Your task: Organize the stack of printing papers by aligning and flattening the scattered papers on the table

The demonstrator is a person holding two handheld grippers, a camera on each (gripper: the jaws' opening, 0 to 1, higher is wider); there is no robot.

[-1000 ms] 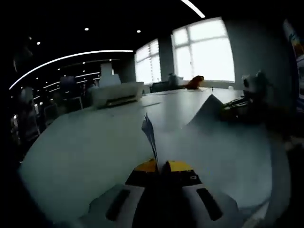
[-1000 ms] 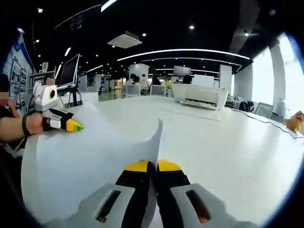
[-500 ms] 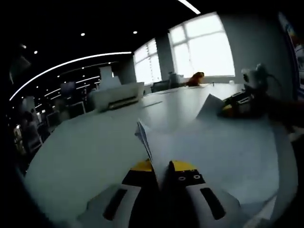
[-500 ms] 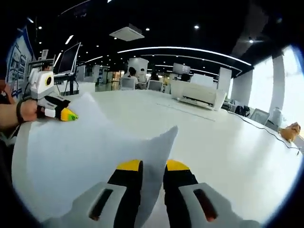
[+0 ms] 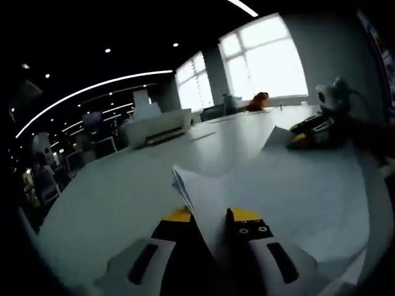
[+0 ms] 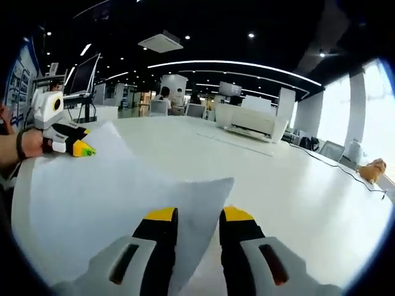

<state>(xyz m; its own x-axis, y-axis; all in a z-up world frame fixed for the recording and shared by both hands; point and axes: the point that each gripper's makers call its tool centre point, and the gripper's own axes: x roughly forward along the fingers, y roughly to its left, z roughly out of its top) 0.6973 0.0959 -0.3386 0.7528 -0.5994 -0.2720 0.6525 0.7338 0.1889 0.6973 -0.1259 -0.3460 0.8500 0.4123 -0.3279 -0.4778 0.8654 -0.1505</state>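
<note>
White printing papers lie spread on the white table. In the left gripper view, one lifted corner of the sheets runs down between the jaws of my left gripper, which stand apart, open. My right gripper shows at the far right by another raised corner. In the right gripper view, the papers reach from the left, with a corner lying between the parted jaws of my right gripper. A hand holds the left gripper at the sheets' far left corner.
A white printer stands on the table's far side. An orange object sits near the bright windows, and a thin cable runs toward it. A monitor stands at the left, with people seated in the background.
Both grippers have opened: each was shut on a paper corner a second ago, and the jaws now stand apart. The raised corners have sunk lower toward the table.
</note>
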